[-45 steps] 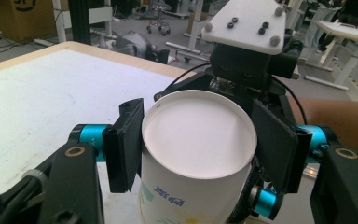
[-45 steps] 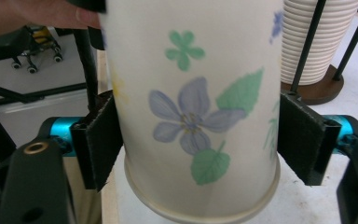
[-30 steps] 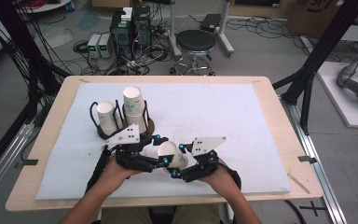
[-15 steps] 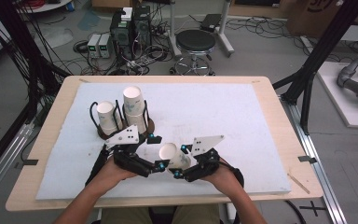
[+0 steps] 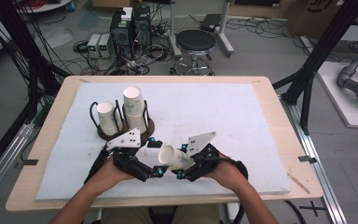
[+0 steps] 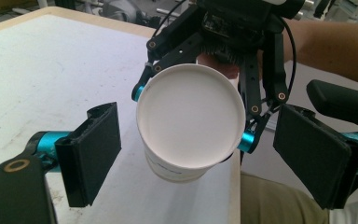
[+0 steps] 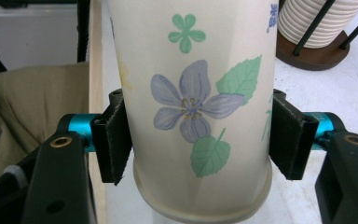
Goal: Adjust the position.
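Paper cup passing between the two tongs, near edge of the counter (image 5: pixel 261 121).
Right tongs (image 7: pixel 200 144) clamp the flowered paper cup (image 5: pixel 173 157) on its side; left tongs (image 6: pixel 200 158) stand wide around its mouth and must next close on the rim.

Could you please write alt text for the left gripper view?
A paper cup, its open mouth facing the camera, is held by the right gripper above a white table. The left gripper has its black jaws spread wide on either side, not touching the cup.
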A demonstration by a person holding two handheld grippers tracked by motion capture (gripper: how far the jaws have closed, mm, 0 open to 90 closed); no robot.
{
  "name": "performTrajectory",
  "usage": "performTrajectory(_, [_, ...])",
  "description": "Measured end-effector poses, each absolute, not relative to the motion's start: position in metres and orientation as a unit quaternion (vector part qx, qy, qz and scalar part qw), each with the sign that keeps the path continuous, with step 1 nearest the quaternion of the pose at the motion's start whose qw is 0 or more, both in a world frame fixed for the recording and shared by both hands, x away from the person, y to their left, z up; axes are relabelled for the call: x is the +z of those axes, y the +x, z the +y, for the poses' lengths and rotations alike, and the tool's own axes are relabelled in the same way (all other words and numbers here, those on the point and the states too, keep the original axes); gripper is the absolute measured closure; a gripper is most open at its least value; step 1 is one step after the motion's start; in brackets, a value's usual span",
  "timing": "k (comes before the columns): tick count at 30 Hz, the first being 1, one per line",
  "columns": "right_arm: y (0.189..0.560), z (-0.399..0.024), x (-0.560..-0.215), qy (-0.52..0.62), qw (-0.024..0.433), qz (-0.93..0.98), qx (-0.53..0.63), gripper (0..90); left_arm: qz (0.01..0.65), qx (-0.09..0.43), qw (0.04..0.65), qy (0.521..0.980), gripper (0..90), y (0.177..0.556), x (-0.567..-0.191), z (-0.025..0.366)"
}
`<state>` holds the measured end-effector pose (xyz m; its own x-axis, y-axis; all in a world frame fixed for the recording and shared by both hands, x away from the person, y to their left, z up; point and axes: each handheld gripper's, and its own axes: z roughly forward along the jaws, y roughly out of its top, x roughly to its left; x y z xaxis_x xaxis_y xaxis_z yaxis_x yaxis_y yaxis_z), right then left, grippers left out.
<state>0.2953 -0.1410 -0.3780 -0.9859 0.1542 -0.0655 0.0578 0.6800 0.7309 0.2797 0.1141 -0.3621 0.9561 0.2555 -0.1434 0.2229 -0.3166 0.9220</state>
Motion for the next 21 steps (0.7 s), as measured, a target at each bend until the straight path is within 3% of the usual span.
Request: performTrajectory(21, [0.296,-0.120,-0.360,0.001,0.041,0.957,0.288,32.7,0.123,-0.003,0.527,0.841,15.3,0.281,-0.364,0.112])
